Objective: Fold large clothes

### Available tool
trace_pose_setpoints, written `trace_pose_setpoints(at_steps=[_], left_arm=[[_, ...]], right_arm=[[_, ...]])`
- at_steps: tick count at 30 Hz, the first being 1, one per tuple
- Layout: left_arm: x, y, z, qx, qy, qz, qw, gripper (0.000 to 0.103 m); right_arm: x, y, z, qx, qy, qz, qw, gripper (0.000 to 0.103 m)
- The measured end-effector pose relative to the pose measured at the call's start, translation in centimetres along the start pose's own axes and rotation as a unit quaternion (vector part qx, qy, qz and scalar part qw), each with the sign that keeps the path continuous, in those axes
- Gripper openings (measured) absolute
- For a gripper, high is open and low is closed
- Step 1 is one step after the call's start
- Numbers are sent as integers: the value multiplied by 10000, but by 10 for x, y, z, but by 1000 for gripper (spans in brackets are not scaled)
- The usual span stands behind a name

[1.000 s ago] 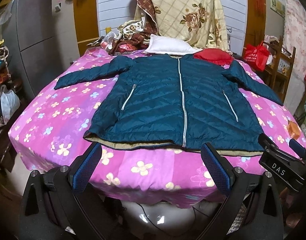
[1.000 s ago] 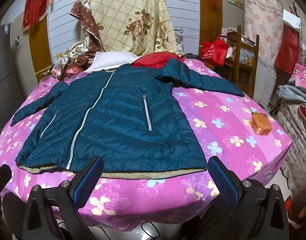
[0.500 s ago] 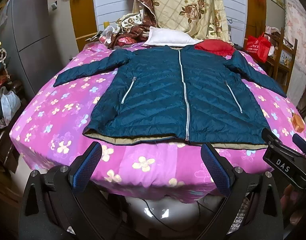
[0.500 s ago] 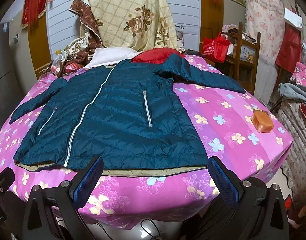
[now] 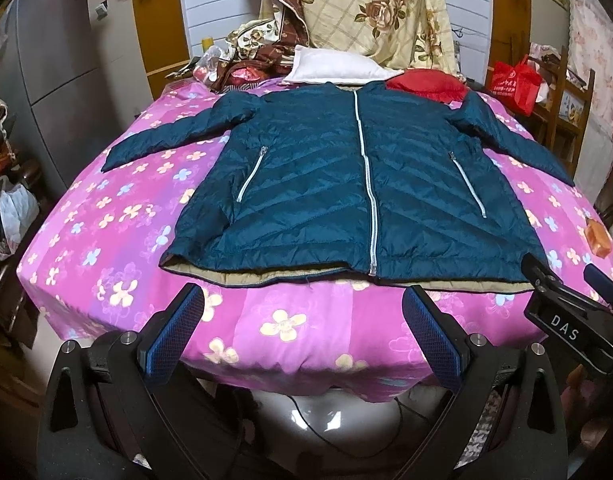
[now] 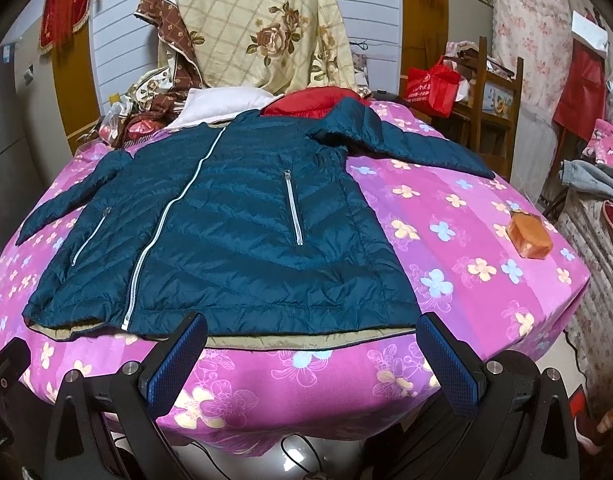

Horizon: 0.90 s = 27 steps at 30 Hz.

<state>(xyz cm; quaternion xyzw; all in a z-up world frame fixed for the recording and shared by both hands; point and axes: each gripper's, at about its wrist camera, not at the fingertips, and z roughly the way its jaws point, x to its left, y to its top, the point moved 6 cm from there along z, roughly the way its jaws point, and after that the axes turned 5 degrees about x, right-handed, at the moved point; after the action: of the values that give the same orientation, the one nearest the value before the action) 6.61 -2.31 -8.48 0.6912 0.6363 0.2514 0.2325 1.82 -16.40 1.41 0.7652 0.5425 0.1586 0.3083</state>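
On the pink flowery bed cover (image 5: 118,240) lies a puffy dark blue zip-up jacket (image 5: 346,196), flat. Left gripper (image 5: 302,326) and right gripper (image 6: 312,354) are both spread wide, holding nothing.

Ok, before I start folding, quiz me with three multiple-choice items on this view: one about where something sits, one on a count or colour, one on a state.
1. Where is the small orange block?
A. On the jacket's front
B. On the pink floral cover, right of the jacket
C. On the white pillow

2. How many light zippers show on the teal jacket front?
A. One
B. Two
C. Three

3. What state are the left tongs and right tongs in?
A. Both open, holding nothing
B. Left shut on the hem
C. Both shut on the sleeves

Answers:
1. B: the block lies on the bare cover, apart from the jacket.
2. C: one centre zipper plus a pocket zipper on each side.
3. A: both pairs of blue pads stand wide apart in front of the hem, with nothing between them.
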Motion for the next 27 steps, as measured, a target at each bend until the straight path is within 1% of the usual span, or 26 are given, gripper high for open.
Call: trace_pose_setpoints(at_steps=[4, 9, 14, 22, 25, 27], left_arm=[[-1, -2, 3, 91, -1, 27, 10000, 100], [-3, -2, 3, 91, 15, 87, 9999, 100], [-4, -4, 9, 232, -16, 109, 9997, 100], [-8, -5, 10, 266, -14, 216, 9994, 100], [-12, -5, 11, 284, -134, 271, 9991, 100], [-16, -5, 12, 275, -129, 365, 9989, 100]], right_arm=[[0, -2, 3, 39, 2, 3, 10000, 103], [0, -3, 4, 62, 1, 6, 10000, 103], [0, -3, 5, 71, -4, 10, 10000, 103], [-1, -5, 9, 93, -8, 27, 10000, 103], [-2, -6, 10, 100, -10, 36, 9999, 103], [-3, -6, 11, 111, -11, 54, 9999, 103]])
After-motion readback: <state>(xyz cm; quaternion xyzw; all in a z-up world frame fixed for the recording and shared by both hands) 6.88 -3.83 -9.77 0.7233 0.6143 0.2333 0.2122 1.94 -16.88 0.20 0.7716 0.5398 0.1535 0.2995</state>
